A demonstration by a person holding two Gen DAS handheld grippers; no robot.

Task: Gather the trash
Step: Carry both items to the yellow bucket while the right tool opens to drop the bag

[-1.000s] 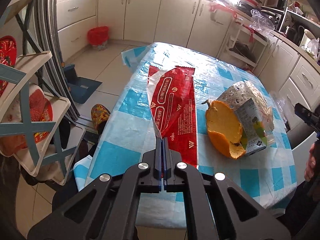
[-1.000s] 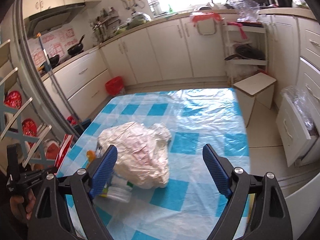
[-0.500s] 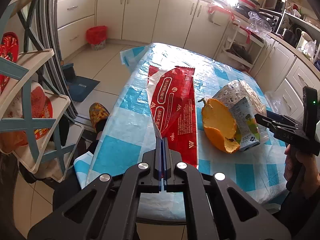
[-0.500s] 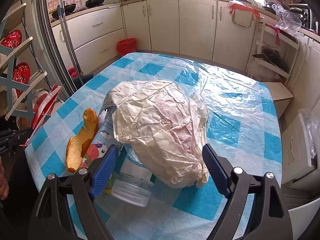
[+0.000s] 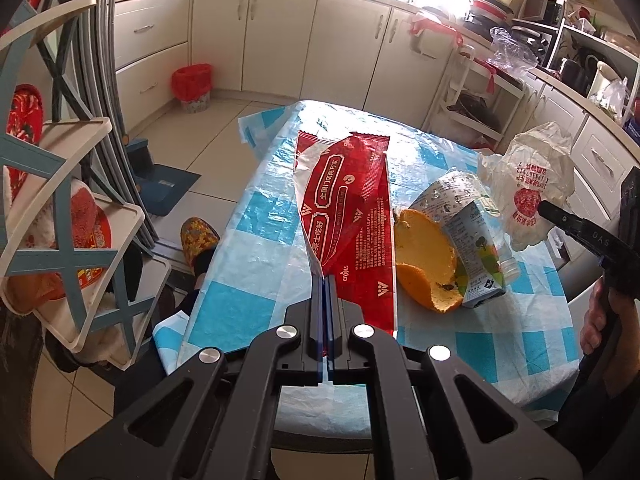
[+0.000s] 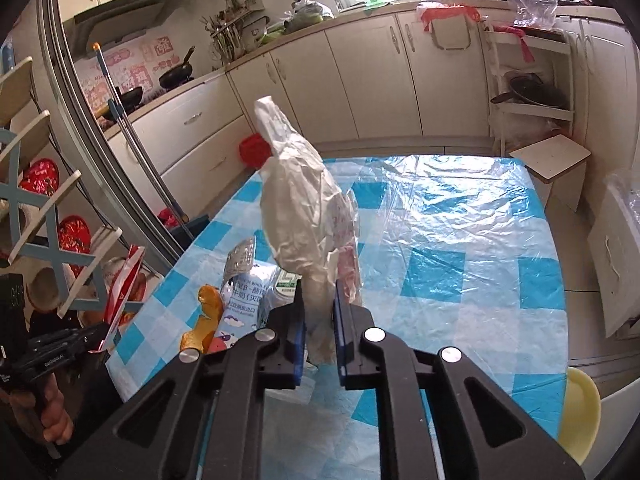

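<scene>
Since the earlier frame the right gripper has closed on the white plastic bag, now lifted above the checked table. Left gripper remains clamped on the red wrapper, beside the orange peel and milk carton.

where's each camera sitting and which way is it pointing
Left wrist: sits on the left hand-held gripper, facing along the table toward the cabinets; shut on the red wrapper; the right hand shows at the frame's right edge.
Right wrist: sits on the right hand-held gripper, facing across the table toward the stove counter; shut on the white plastic bag; the left hand shows low at the frame's left.
Shared: wrapper, bag, orange peel, milk carton, red bin.
</scene>
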